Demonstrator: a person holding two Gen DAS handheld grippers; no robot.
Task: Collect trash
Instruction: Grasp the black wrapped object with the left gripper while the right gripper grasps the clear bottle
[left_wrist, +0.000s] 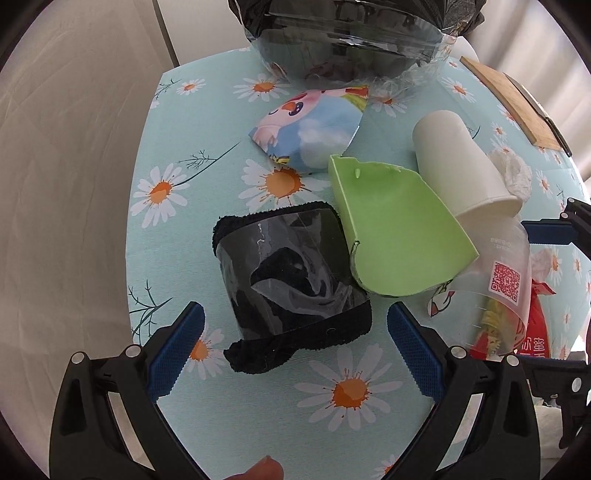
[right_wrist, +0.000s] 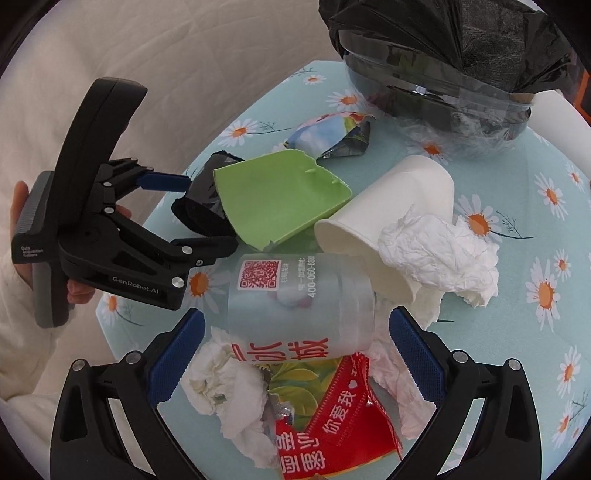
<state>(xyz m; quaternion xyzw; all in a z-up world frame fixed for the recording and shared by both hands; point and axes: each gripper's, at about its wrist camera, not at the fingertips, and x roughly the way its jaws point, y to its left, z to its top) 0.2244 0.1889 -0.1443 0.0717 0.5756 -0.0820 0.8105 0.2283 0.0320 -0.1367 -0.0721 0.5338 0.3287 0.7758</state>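
Observation:
Trash lies on a daisy-print tablecloth (left_wrist: 177, 258). My left gripper (left_wrist: 295, 350) is open, its blue pads on either side of a black cloth under a clear plastic sheet (left_wrist: 291, 280). Beside that are a broken green plastic piece (left_wrist: 399, 236), a white paper cup (left_wrist: 461, 166) on its side and a cartoon wrapper (left_wrist: 314, 122). My right gripper (right_wrist: 297, 354) is open, straddling a clear plastic cup (right_wrist: 299, 295) with a QR code, which lies on crumpled tissue (right_wrist: 229, 387) and a red wrapper (right_wrist: 332, 417). The left gripper (right_wrist: 199, 214) shows here, open around the black cloth (right_wrist: 199, 210).
A bin lined with a black bag (right_wrist: 436, 74) stands at the table's far edge. More crumpled tissue (right_wrist: 436, 254) lies by the white cup (right_wrist: 388, 214). A wooden board (left_wrist: 517, 107) sits at the far right. The table edge drops off on the left to a white cover.

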